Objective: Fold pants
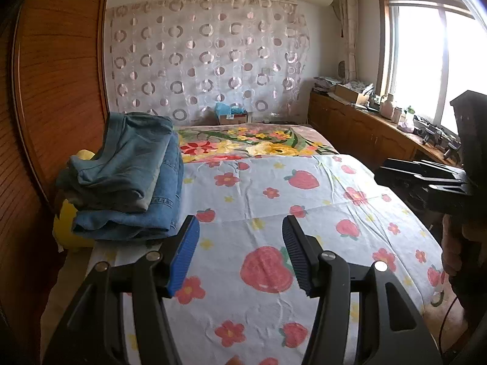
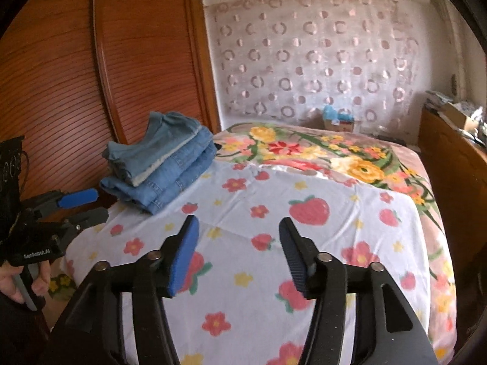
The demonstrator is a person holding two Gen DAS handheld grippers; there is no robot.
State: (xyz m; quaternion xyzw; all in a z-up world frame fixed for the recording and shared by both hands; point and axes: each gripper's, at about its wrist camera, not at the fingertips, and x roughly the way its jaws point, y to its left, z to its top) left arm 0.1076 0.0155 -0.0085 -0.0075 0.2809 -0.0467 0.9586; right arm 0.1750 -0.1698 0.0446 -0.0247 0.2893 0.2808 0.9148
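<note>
A stack of folded blue denim pants (image 1: 127, 176) lies at the left side of the bed, next to the wooden wardrobe; it also shows in the right wrist view (image 2: 161, 164). My left gripper (image 1: 240, 255) is open and empty, held above the strawberry sheet (image 1: 274, 200) to the right of the stack. My right gripper (image 2: 237, 255) is open and empty above the same sheet (image 2: 304, 243). The right gripper shows at the right edge of the left wrist view (image 1: 426, 179). The left gripper shows at the left of the right wrist view (image 2: 82, 206), open.
A wooden wardrobe (image 1: 54, 91) stands left of the bed. A flowered blanket (image 1: 258, 143) covers the far bed. A yellow pillow (image 1: 65, 231) lies under the stack. A cluttered wooden cabinet (image 1: 365, 124) runs under the window at right. A cardboard box (image 1: 232, 117) sits by the curtain.
</note>
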